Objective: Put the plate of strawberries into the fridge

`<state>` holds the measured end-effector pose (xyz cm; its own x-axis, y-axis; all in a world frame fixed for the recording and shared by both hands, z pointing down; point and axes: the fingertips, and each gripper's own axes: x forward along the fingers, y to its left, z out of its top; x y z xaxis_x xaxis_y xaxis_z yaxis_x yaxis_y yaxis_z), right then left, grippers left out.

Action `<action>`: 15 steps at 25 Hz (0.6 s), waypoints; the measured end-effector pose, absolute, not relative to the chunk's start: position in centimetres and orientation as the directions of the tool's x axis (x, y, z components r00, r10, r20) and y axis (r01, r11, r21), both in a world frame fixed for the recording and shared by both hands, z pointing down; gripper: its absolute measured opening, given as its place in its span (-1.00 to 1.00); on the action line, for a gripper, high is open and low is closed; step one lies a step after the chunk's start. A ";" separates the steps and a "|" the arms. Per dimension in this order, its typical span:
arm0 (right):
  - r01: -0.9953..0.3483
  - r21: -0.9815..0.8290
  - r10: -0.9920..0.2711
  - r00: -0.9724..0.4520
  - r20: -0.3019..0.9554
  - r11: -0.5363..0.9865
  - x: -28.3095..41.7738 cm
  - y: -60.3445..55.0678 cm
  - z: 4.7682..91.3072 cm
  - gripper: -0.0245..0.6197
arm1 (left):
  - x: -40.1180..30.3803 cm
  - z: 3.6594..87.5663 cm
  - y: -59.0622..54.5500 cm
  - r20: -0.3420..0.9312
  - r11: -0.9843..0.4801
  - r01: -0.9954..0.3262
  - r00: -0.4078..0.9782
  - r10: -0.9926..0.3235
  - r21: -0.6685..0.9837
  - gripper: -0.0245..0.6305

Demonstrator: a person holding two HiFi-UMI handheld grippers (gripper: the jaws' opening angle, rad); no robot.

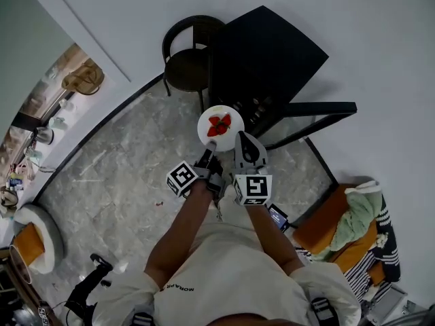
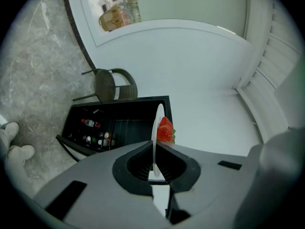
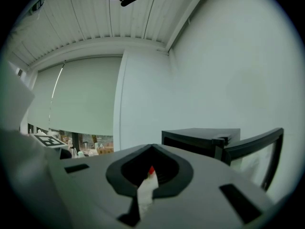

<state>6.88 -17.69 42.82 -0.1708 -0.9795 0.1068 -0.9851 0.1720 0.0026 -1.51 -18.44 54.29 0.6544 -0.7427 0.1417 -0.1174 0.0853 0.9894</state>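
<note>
**Plate**: white, round, carrying red strawberries. Held in the air above the grey marbled floor, just in front of the fridge.

**Left hand-held gripper**: jaws pinched on the plate's near rim, the plate edge-on between them in the left gripper view.

**Right hand-held gripper**: jaws almost together, its tip at the plate's right rim. A white sliver tipped with red shows in the slit. Whether it grips the plate cannot be told.

**Fridge**: low, black, against the white wall, its door swung open.

**Chair**: dark, round-seated, just beside the fridge.
</note>
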 end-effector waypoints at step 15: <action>-0.986 -0.023 -0.973 -0.168 0.156 0.166 8.4 -21.2 48.9 -0.89 | 0.3 59.9 -24.0 0.159 0.069 -0.159 0.676 -0.720 0.985 -0.90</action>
